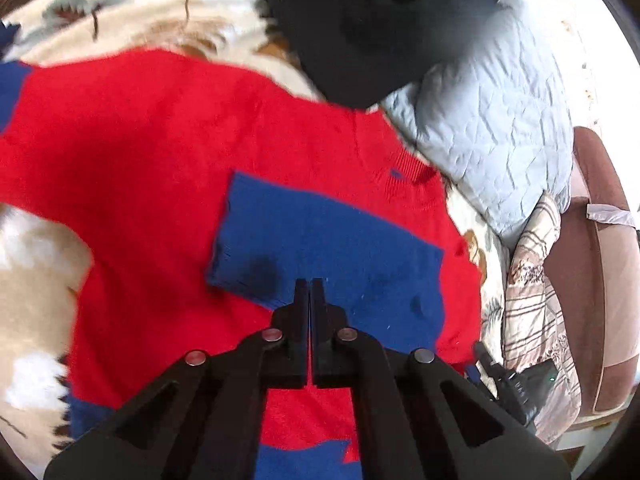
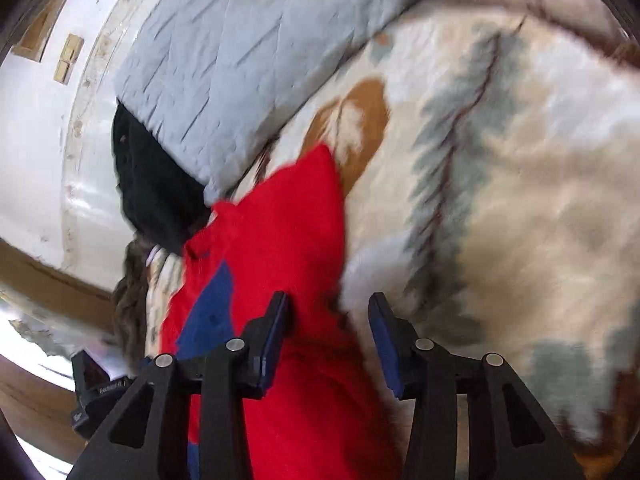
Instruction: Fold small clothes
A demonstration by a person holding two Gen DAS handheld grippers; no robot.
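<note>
Your left gripper (image 1: pixel 311 286) has its fingers pressed together w/ only a hairline gap, tips over the blue sleeve (image 1: pixel 320 252); can't tell if any fabric is pinched between them. That sleeve lies folded across the red sweater (image 1: pixel 160 140), which is spread flat on the patterned blanket (image 1: pixel 36 288). Your right gripper (image 2: pixel 330 304) is spread wide, fingers either side of the sweater's red edge, nothing clamped. Beyond the sweater's collar, a grey quilted pillow (image 1: pixel 488 120) sits approx. beside it, and a black garment (image 1: pixel 360 32) overlaps the pillow's far end. At far right, a brown chair (image 1: pixel 592 280) stands past the blanket's edge.
</note>
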